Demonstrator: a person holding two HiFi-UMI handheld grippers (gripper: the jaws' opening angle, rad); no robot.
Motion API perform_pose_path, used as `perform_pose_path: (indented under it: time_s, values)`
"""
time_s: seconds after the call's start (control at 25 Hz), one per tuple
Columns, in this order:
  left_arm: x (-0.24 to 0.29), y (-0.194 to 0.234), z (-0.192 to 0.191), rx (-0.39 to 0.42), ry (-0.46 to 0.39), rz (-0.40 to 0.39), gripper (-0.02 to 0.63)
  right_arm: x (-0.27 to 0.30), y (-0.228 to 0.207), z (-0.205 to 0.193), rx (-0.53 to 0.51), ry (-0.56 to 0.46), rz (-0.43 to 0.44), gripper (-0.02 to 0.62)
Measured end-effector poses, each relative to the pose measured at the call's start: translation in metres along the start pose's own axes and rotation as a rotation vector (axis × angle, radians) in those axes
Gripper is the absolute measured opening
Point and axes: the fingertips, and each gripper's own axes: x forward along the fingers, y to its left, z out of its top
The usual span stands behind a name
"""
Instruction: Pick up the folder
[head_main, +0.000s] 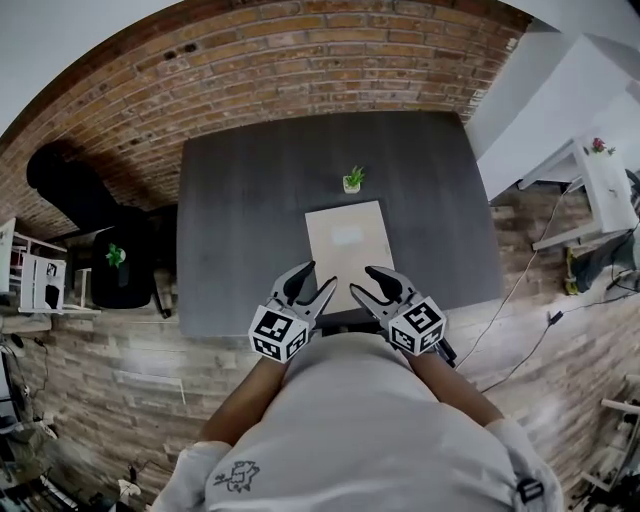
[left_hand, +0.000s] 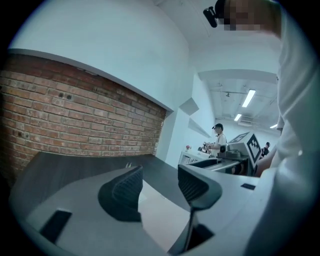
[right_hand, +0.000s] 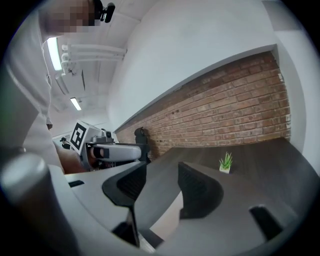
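Folder (head_main: 348, 250): on the table (head_main: 240, 220), at its front edge.
Plant (head_main: 352, 180): on the table, just behind the folder.

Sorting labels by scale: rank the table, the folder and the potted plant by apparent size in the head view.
1. table
2. folder
3. potted plant
Clear gaps; none look alike.

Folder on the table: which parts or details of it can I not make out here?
Head view: near corners of the folder, covered by the left gripper and the right gripper.
Head view: the pale patch on it, too small and blurred to read.
Both gripper views: most of the folder, behind the open jaws; only a strip shows between them.
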Motion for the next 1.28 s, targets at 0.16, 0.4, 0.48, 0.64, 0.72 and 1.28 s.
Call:
perform_pose_path:
  time_s: [0.16, 0.4, 0.48, 0.64, 0.72, 1.28]
  values:
    - [0.004, 0.018, -0.014, -0.017, 0.049, 0.033, 0.219, 0.007, -0.015, -0.020, 0.035, 0.059, -0.002, 0.209]
    - [0.018, 0.026, -0.046, -0.074, 0.129, 0.022, 0.219, 0.016, -0.045, -0.046, 0.065, 0.141, -0.021, 0.213]
    - [0.025, 0.031, -0.064, -0.112, 0.187, 0.019, 0.219, 0.018, -0.058, -0.058, 0.073, 0.179, -0.023, 0.218]
    - [0.036, 0.044, -0.093, -0.168, 0.286, 0.047, 0.221, 0.018, -0.088, -0.081, 0.085, 0.243, -0.045, 0.222]
    - [0.039, 0.048, -0.105, -0.198, 0.318, 0.060, 0.221, 0.016, -0.103, -0.091, 0.092, 0.269, -0.066, 0.222]
    - [0.061, 0.085, -0.184, -0.351, 0.482, 0.123, 0.239, 0.017, -0.194, -0.154, 0.233, 0.450, -0.143, 0.253]
